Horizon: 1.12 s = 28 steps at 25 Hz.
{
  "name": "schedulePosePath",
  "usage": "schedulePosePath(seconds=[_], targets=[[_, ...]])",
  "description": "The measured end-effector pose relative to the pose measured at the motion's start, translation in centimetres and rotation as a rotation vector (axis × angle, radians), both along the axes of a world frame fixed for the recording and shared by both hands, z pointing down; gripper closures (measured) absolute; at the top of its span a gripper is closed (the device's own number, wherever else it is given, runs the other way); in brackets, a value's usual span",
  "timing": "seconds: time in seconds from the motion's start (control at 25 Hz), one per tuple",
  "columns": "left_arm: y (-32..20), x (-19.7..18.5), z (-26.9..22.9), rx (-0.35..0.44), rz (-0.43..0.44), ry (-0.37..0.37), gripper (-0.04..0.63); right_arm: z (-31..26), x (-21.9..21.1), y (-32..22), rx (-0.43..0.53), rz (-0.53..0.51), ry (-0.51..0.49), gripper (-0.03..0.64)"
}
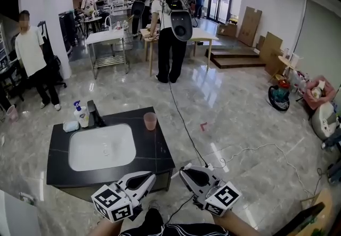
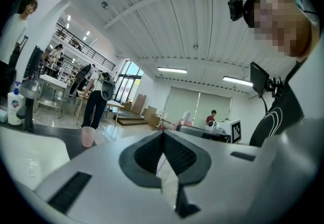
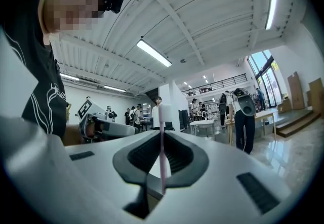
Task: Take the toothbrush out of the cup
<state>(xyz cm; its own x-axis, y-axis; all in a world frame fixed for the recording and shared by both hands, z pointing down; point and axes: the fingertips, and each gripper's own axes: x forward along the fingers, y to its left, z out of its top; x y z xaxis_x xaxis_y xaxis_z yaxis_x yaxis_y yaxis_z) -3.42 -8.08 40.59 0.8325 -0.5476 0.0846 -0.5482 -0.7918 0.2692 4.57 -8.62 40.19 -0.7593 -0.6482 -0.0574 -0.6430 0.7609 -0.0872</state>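
A pink cup (image 1: 150, 121) stands upright on the right side of the black counter (image 1: 160, 149); nothing shows sticking out of it. The same cup (image 2: 87, 136) appears low at the left of the left gripper view. In the right gripper view a thin pink toothbrush (image 3: 161, 152) stands upright between the jaws of my right gripper (image 3: 161, 134), which is shut on it. In the head view both grippers are held low in front of the counter, well short of the cup. My left gripper (image 1: 152, 175) (image 2: 163, 134) has its jaws together, holding nothing. My right gripper (image 1: 182, 171) is beside it.
A white sink (image 1: 101, 147) is set into the counter, with a black faucet (image 1: 96, 114), a soap bottle (image 1: 81, 114) and a small pale-blue object (image 1: 70, 126) at its far left. A cable (image 1: 184, 123) runs across the glossy floor. People stand farther back.
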Motion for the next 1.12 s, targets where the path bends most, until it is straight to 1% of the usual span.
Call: schedulePosePath(seconds=[0.28,0.48,0.56,0.76,1.12], targets=[[4.0,1.2,1.3,-0.014,-0.005,-0.015,0.591,1.7,0.9,3.5,-0.042,-0.014,0.012,0.591],[5.9,2.0,2.2,-0.026,-0.014,-0.024,0.592,3.2,1.4,5.2,-0.099,-0.037,0.003,0.591],[6.4,2.0,2.5,-0.031,-0.016,-0.023,0.591,3.5,1.6,5.5,-0.112,-0.04,-0.007,0.592],[7.0,2.2,2.5,-0.031,-0.023,-0.026,0.591,3.2,2.0,6.0,-0.105,-0.044,-0.011,0.594],[6.7,3.3,2.6,-0.034,-0.015,-0.035,0.591,3.3,3.2,6.0,-0.113,-0.031,-0.036,0.594]])
